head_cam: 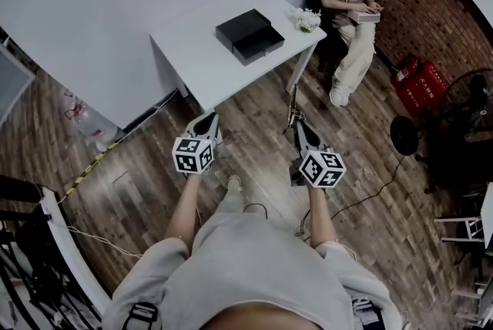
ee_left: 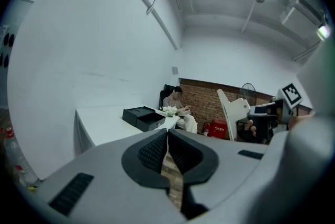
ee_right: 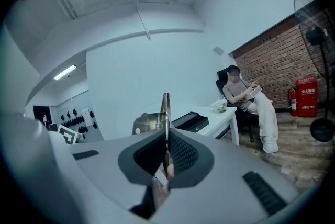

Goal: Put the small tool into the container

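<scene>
Head view: both grippers hang over open wooden floor (head_cam: 254, 159). The near corner of the white table (head_cam: 208, 70) lies just ahead of the left gripper (head_cam: 206, 120), whose jaws are pinched together, empty. The right gripper (head_cam: 300, 126) clamps the small tool (head_cam: 293, 106), which juts past its tips. The black container (head_cam: 249, 35) sits further ahead, mid-table.

Left gripper view: jaws meet with nothing between them; the container (ee_left: 142, 116) is ahead, slightly left.

Right gripper view: the pads squeeze the tool (ee_right: 165, 110); the container (ee_right: 191, 122) is ahead-right, near the table edge (ee_right: 222, 114)
</scene>
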{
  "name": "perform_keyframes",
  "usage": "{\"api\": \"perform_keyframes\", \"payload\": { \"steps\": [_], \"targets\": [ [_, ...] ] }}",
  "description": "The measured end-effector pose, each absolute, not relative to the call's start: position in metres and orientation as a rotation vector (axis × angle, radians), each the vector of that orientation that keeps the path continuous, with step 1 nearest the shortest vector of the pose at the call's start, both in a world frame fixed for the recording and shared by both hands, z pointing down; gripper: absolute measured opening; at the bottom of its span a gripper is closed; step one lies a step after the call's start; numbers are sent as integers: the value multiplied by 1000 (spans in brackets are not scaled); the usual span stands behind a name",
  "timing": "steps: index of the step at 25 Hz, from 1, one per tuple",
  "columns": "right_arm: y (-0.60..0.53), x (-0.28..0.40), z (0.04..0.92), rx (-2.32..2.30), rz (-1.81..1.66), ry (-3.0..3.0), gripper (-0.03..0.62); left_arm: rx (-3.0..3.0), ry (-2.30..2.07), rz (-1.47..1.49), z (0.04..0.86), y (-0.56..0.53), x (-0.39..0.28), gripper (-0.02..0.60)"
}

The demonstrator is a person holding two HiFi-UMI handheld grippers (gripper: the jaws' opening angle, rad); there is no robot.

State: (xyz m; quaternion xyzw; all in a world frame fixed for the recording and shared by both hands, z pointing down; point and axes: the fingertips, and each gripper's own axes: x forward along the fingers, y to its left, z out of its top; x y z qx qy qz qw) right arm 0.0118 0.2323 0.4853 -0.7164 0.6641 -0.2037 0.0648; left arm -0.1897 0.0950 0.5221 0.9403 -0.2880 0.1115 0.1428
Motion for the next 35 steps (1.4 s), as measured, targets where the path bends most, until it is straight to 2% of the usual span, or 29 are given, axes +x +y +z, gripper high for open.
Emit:
{"api": "perform_keyframes", "payload": {
  "steps": [17,35],
  "targets": [
    [93,53,482,-2260,-605,1918,3,2743,-735,325,519,-72,-136,12],
    [64,79,497,-2328,-624,1855,3,2755,-622,367,538,-112,-87,12]
  ]
}}
